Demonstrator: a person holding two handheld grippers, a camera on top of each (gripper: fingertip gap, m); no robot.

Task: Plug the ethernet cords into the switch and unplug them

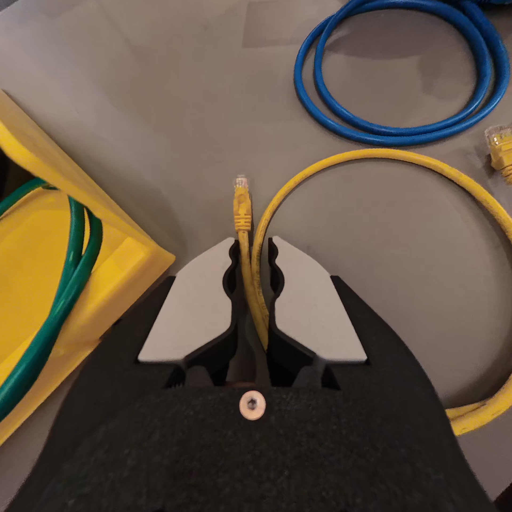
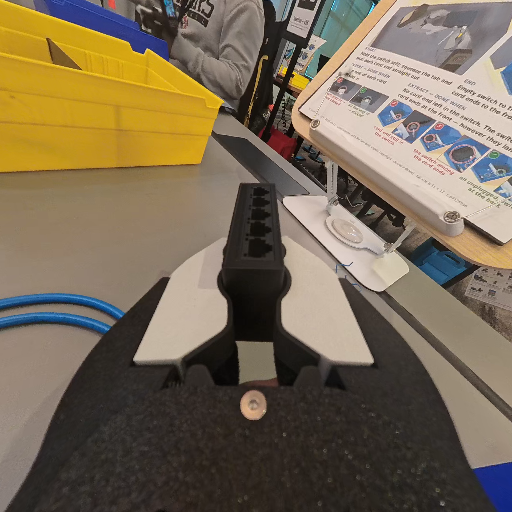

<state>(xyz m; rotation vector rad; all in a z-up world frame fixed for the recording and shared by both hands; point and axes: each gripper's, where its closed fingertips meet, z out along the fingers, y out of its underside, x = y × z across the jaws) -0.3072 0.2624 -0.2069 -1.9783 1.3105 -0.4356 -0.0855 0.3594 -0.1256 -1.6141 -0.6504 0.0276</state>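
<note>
In the left wrist view, the left gripper (image 1: 251, 243) has its jaws drawn in around the yellow cord (image 1: 388, 155). Two runs of it pass between them, with a sliver of gap on the right, so I cannot tell how firmly they bite. The plug (image 1: 241, 203) sticks out just past the tips, pointing forward. The cord looks light and springy; I judge it will flop if held far back, so the stiff boot just behind the plug is the place to grip, leaving the brittle clear tip and latch free. I count one yellow cord with a second plug (image 1: 500, 155) lying on the worktop (image 1: 166, 97) at the right edge, one coiled blue cord (image 1: 393, 130) beyond, and one green cord (image 1: 72, 266) in the yellow bin (image 1: 83, 171).

In the right wrist view, the right gripper (image 2: 253, 257) is clenched on the black switch (image 2: 253, 221), held by its sides with the ports facing up. It seems a small, rigid, smooth box that could twist under a push. Five ports show, all empty. Two yellow bins (image 2: 110, 130) sit stacked behind, plus one instruction board (image 2: 415, 110).
</note>
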